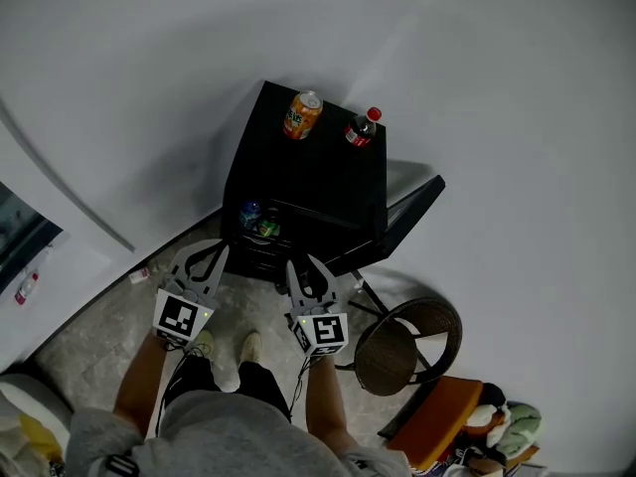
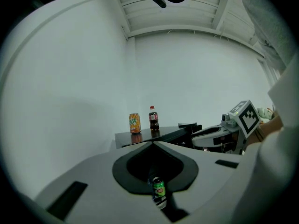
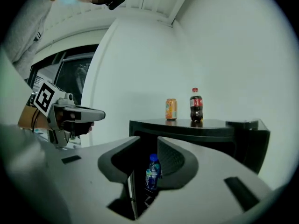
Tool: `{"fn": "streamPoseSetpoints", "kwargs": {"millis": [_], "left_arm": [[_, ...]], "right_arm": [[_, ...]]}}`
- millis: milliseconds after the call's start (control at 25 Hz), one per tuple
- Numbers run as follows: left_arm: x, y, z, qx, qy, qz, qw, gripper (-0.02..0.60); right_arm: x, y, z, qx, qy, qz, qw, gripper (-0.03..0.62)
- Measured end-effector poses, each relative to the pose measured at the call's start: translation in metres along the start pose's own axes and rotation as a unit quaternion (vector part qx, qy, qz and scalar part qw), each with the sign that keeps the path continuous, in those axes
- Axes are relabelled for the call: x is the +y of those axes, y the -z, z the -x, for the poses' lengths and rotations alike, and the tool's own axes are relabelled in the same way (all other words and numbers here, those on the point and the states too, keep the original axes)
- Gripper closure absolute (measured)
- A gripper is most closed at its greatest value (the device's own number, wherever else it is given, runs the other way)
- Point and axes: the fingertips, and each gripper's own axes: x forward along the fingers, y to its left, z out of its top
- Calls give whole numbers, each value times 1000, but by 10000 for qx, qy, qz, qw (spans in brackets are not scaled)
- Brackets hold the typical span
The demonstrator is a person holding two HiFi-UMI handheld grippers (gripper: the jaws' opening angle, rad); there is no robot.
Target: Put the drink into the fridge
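Bare floor before the open fridge; door and chair close at right.

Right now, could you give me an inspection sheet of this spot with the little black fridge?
Surface: fridge top, black, door open.
Job's things: orange can and cola bottle upright on top, apart; green can and blue bottle inside.
Clutter: brown chair, orange cushion to the right.
Grippers: left gripper jaws together, right gripper jaws apart, both empty.
Cables: thin lead below right gripper.
Surroundings: white wall, stone floor.
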Motion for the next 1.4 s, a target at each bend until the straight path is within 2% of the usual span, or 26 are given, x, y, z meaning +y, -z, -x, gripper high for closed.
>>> {"fn": "streamPoseSetpoints", "kwargs": {"millis": [320,640,880,1240,1400], "left_arm": [[-20,-10,13,17,254,224,9994,577],[-23,-12,19,11,378,218,9990,577],[-21,-10,19,87,328,189,9992,577],[-7,-10,15,0,390,371,9985,577],[3,-15,16,-47,511,333,9981,577]], "right_arm": [[3,-35,31,-302,310,-71,9990,517],[7,-33,40,-294,588,-141,9977,559],[5,-35,41,-286,668,-185,9972,560],[12,-33,26,-135,660,-212,9975,560],[13,-36,19,-74,791,-285,9964,560]]}}
